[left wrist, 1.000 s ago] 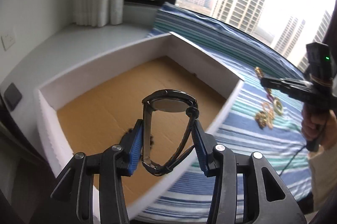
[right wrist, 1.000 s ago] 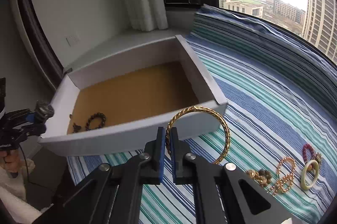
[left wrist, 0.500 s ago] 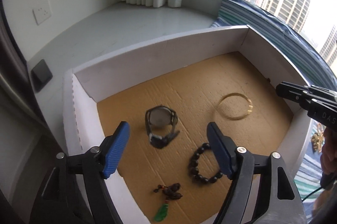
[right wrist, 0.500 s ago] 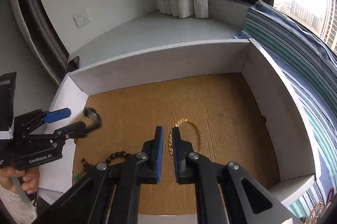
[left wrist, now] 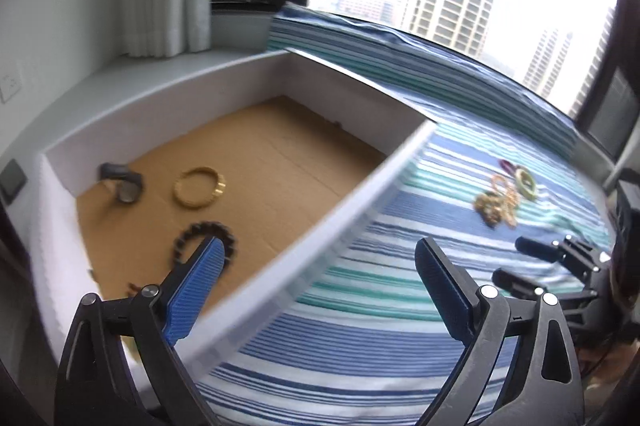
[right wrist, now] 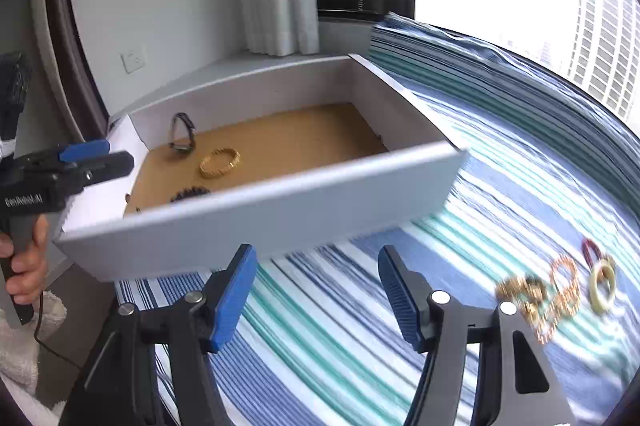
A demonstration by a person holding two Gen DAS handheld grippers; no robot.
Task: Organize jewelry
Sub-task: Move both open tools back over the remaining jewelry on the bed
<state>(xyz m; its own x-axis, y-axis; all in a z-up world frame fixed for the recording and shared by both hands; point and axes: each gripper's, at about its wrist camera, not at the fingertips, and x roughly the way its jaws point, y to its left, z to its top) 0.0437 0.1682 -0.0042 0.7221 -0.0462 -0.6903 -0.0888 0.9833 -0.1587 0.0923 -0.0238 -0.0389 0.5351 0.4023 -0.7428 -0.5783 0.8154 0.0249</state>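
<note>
The box's (right wrist: 280,209) near wall stands between both claws and the cardboard floor; entry is only from above, over its rim. Inside, the right half of the floor lies bare, while the watch (right wrist: 182,137), gold bangle (right wrist: 219,162) and bead bracelet (left wrist: 204,240) crowd the left end. On the striped bed (right wrist: 360,346), open cloth runs from the box to the jewelry heap (right wrist: 556,294) near the right edge.

box front wall (right wrist: 280,209) hiding bead bracelet (right wrist: 191,192), jewelry pile (right wrist: 540,300) blurred
</note>
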